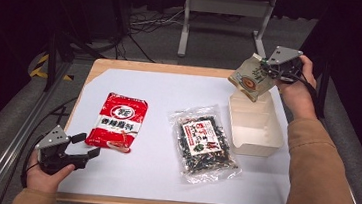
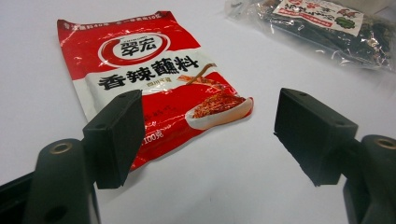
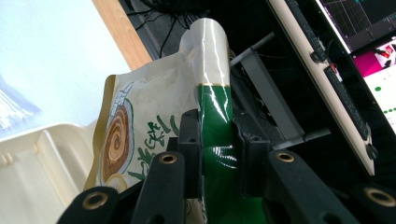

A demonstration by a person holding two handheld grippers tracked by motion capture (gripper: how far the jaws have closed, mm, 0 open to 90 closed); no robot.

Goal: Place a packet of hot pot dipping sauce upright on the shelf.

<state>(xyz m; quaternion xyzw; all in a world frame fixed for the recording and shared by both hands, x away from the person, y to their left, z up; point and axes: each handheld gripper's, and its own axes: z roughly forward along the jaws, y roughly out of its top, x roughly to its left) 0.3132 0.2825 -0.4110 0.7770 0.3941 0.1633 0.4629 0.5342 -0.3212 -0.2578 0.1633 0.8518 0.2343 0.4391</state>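
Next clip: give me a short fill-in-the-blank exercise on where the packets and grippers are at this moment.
1. The right gripper is shut on the beige-and-green pouch, held above the ____ bin.
2. The left gripper has its jaws ____, near the lower edge of the red packet.
3. The clear bag of dark dried food lies between the red packet and the ____.

Missing words: cream; open; bin
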